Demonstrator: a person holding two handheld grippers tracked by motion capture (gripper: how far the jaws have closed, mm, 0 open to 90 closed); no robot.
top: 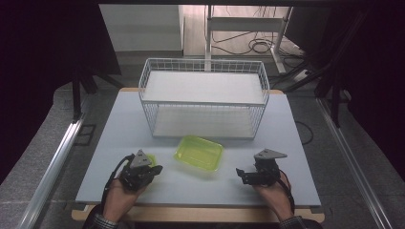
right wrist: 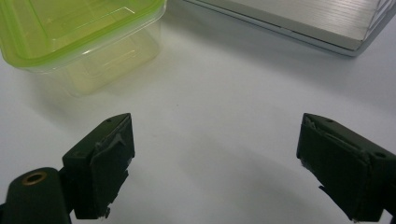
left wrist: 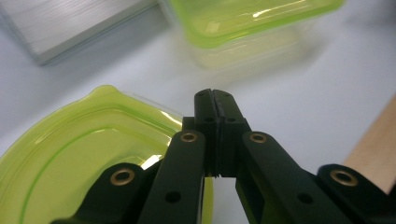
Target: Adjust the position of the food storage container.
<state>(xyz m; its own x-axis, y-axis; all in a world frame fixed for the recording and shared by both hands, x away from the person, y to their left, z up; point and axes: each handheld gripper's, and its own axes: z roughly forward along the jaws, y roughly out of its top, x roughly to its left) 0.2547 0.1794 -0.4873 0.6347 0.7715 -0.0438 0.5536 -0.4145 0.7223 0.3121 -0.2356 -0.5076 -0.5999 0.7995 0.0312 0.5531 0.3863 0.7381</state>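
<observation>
A clear tub with a yellow-green rim (top: pixel 199 152) stands uncovered in the middle of the table, just in front of the wire basket (top: pixel 204 95). A matching yellow-green lid (left wrist: pixel 70 154) lies flat on the table under and to the left of my left gripper (left wrist: pixel 215 100). That gripper's jaws are pressed together, their tips past the lid's edge, and I see nothing between them. In the high view the lid (top: pixel 150 157) peeks out behind the left gripper (top: pixel 155 169). My right gripper (right wrist: pixel 215 154) rests right of the tub (right wrist: pixel 79 32), jaws wide apart over bare table.
The white wire basket has two levels and stands at the back of the grey table (top: pixel 286 143). Its lower board (right wrist: pixel 303 23) lies close ahead of the right gripper. The table's wooden front edge (left wrist: pixel 373 149) runs beside the left gripper.
</observation>
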